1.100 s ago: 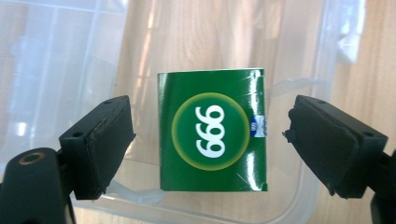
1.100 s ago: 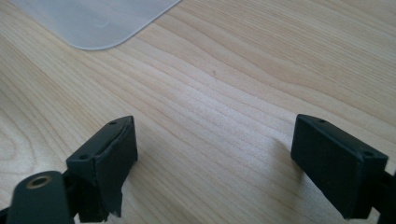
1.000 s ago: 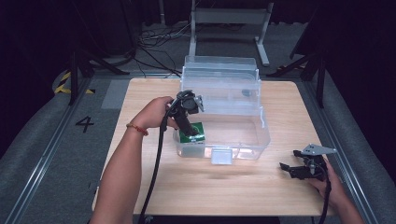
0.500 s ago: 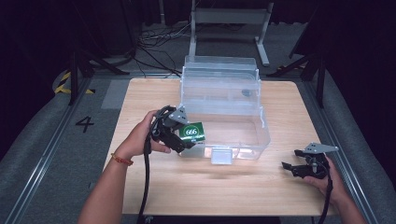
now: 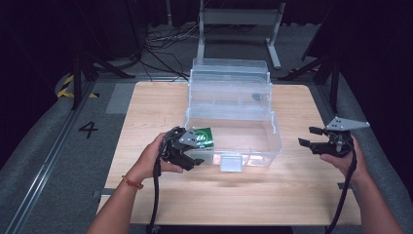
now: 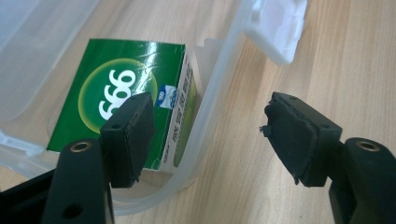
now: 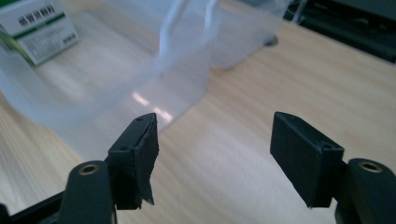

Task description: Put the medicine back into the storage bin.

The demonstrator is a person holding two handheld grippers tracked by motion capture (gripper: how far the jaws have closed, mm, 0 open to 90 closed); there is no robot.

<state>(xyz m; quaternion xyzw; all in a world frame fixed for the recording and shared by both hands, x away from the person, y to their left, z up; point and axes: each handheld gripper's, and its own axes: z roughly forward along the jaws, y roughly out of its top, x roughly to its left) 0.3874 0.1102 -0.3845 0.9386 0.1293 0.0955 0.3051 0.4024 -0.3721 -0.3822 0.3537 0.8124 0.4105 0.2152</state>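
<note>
A green carton marked 666 [image 5: 204,137] [image 6: 116,88] lies in the front left corner of a clear plastic bin [image 5: 273,130] [image 6: 210,93]. My left gripper [image 5: 194,150] [image 6: 205,135] is open at that corner, with one jaw over the carton and the other outside the bin's wall above the table. Nothing is held between its pads. At the table's right side my right gripper [image 5: 308,136] [image 7: 212,158] is open and empty, facing the bin [image 7: 140,70]. The carton's white side [image 7: 37,28] shows through the plastic there.
The bin's clear lid [image 5: 229,73] stands open at the back. A white latch [image 5: 231,163] [image 6: 275,28] sticks out at the bin's front. The wooden table [image 5: 292,195] has free room in front and to both sides. Cables and stand legs lie on the floor beyond.
My left gripper has drawn back out of the bin toward the person. The green carton is left lying in the front left corner. The right gripper has hardly moved.
</note>
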